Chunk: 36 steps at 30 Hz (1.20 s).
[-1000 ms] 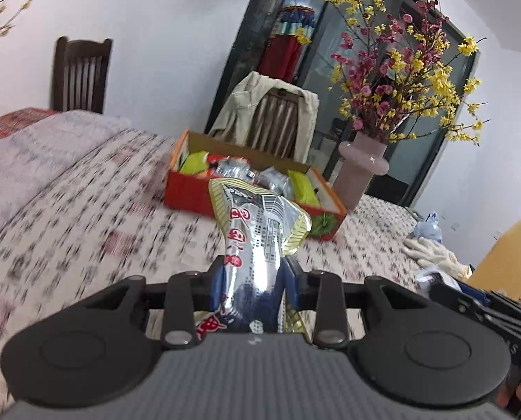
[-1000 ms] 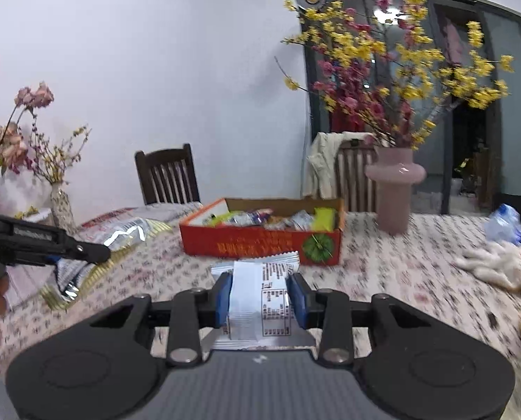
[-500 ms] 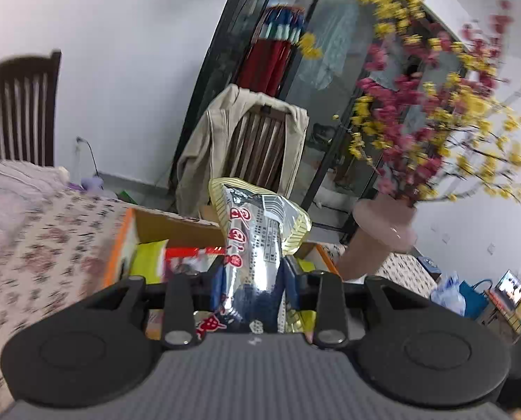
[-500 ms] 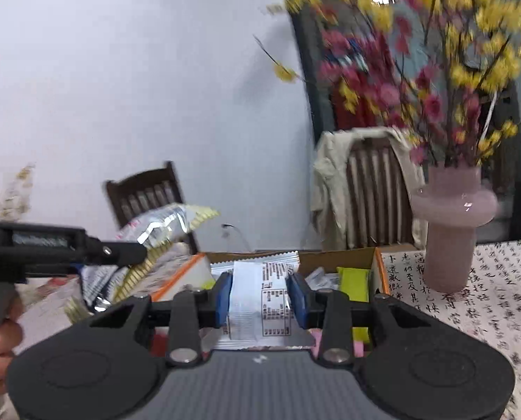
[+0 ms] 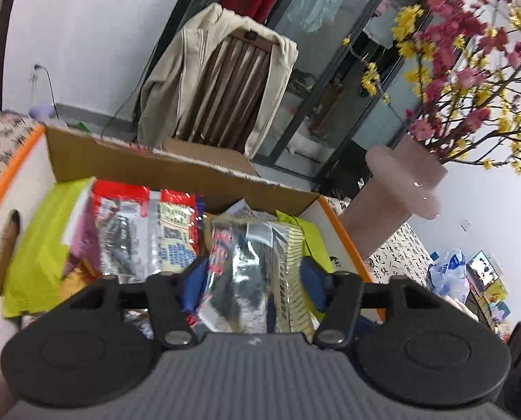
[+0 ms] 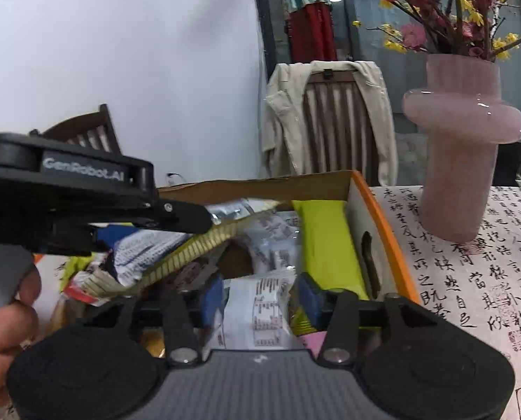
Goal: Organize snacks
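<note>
The snack box [image 5: 176, 164] [image 6: 260, 183] is viewed closely from above its near side by both wrist cameras; the pink vase [image 5: 400, 189] [image 6: 459, 147] is shared.

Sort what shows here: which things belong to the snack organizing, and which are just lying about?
Part of the job:
- cardboard box holding snacks
- silver snack bag between the opening left gripper jaws
- white snack packet between the opening right gripper jaws
- lime-green packet in the box

Just lying about:
- pink vase with flowers
- chair with a beige jacket
- calligraphy tablecloth

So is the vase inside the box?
No, the pink vase stands on the tablecloth outside the box's orange-edged wall.
</note>
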Tool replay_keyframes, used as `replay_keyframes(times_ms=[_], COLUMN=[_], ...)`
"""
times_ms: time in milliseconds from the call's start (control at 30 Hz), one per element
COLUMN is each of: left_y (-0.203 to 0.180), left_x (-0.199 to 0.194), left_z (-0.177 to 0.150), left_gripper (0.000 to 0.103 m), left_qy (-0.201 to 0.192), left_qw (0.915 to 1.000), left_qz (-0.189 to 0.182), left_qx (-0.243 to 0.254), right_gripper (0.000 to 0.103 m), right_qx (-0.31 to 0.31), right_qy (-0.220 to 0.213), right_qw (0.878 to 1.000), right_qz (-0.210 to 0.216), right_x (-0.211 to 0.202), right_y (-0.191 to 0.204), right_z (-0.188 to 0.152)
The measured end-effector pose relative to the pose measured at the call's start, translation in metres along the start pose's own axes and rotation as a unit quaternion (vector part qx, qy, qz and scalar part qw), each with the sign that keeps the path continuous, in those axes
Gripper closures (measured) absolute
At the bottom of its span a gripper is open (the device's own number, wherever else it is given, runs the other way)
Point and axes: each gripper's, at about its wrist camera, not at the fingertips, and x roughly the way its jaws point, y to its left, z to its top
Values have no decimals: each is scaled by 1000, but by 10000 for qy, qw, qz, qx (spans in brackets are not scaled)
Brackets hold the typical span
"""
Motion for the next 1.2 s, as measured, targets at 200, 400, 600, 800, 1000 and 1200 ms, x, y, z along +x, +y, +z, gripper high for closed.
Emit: replay_keyframes(times_ms=[200, 400, 600, 800, 1000, 1200], left_y=[-25, -52, -65, -76, -94, -126], left_x=[-66, -128, -194, -277, -338, -370], left_z=[3, -18, -73, -138, -213, -291], left_gripper=[27, 22, 20, 10, 8, 6], left_qy=[-540, -776, -866, -1257, -1583, -1778], left_qw=[9973, 9901, 9853, 9745, 9650, 9494], left_qz=[246, 636, 1009, 1490, 1898, 2323], left_qx=[430, 982, 1071, 1108, 876, 1144], right_gripper=[34, 29, 18, 14, 10, 9], right_qx=[149, 234, 68, -88, -338, -479], right_qy=[-148, -424, -515, -443, -491, -750], right_qw=[9997, 9983, 9977, 9986, 9982, 9956], right_qz=[-157, -332, -443, -289, -31, 280], right_x=[-28, -103, -176, -240, -305, -370], right_y=[-6, -19, -29, -17, 2, 15], right_z=[8, 11, 2, -33, -87, -141])
